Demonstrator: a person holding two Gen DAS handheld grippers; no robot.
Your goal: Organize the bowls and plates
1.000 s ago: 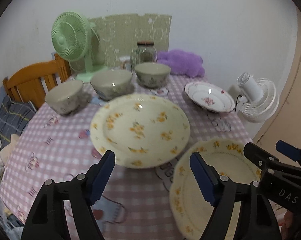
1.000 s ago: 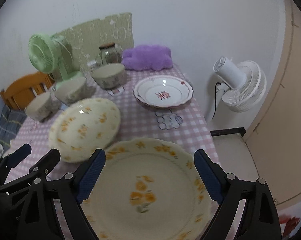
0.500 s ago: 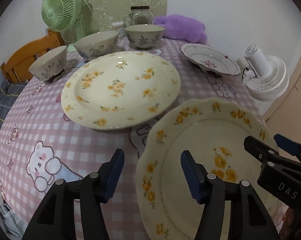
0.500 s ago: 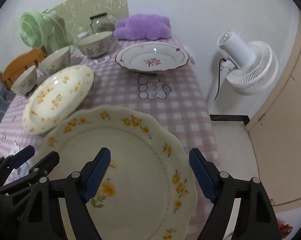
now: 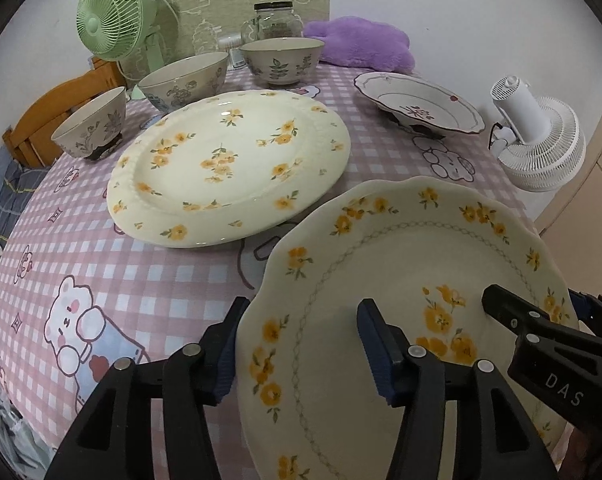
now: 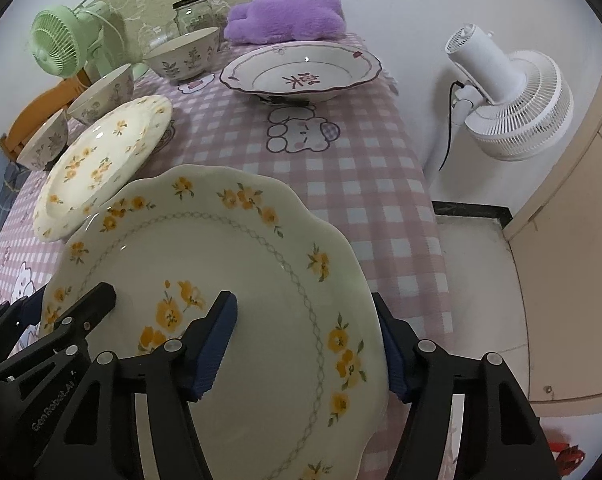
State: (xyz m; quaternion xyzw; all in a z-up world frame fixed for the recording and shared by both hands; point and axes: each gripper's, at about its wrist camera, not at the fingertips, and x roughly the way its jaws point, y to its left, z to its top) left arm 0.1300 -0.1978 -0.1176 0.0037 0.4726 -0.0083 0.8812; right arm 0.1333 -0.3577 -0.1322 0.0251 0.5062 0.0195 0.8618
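A scalloped cream plate (image 5: 381, 264) (image 6: 221, 248) with yellow flowers lies nearest, at the table's right front. My left gripper (image 5: 301, 344) straddles its left rim: one pad outside, the other over the plate's inside. Its jaws are closing and do not pinch the rim. My right gripper (image 6: 303, 344) straddles the right rim the same way, closing, with a gap at the pads. Behind lies a round yellow-flowered plate (image 5: 229, 160) (image 6: 101, 160). Farther back are a red-patterned white plate (image 5: 421, 106) (image 6: 301, 72) and three bowls (image 5: 89, 128) (image 5: 185, 80) (image 5: 281, 58).
A green fan (image 5: 113, 20), a glass jar (image 5: 273, 20) and a purple plush (image 5: 361, 44) stand along the table's far edge. A white fan (image 6: 509, 96) stands on the floor off the right edge. A wooden chair (image 5: 41, 120) is at the left.
Both grippers have sunk toward the near scalloped plate and their jaws have narrowed. Each now has a side of the plate's rim between its pads.
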